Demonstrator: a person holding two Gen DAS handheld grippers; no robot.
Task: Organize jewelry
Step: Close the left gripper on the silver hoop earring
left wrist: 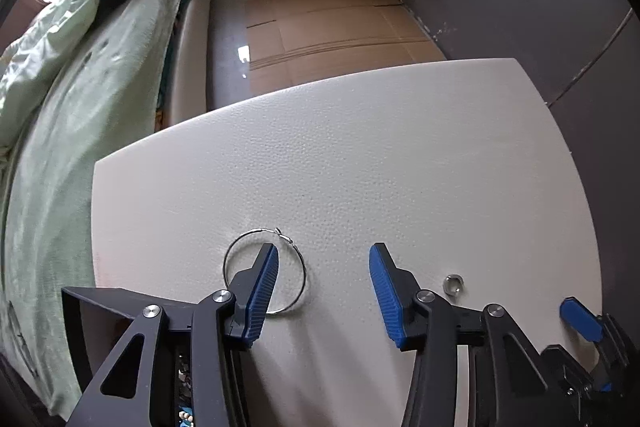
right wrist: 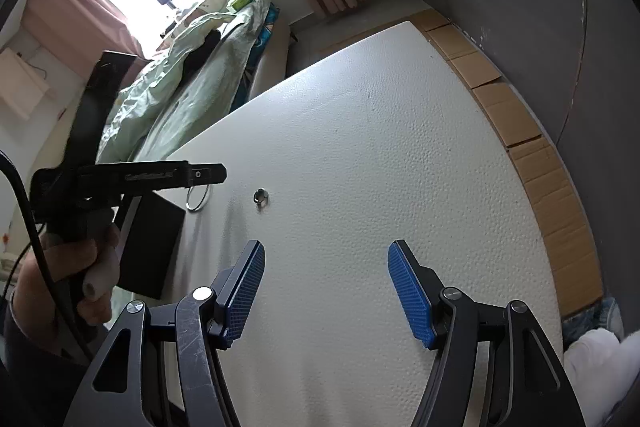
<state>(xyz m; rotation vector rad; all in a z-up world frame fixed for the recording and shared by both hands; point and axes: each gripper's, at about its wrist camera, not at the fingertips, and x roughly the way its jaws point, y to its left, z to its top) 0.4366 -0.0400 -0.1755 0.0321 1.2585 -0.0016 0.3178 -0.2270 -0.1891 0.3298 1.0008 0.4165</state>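
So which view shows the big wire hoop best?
The left wrist view: the hoop lies close on the white table, almost whole, one left gripper finger crossing it. The right wrist view shows it small, distant and half hidden.

The left gripper (left wrist: 324,269) is pointed steeply downward; its blue-padded jaws are held apart, nothing pressed between the pads (left wrist: 262,291). Seen from the right wrist view, it is gripped at the handle by the person's left hand (right wrist: 86,275). The right gripper (right wrist: 326,267) is angled down less steeply, jaws spread wide, with nothing held between its fingers (right wrist: 412,291).
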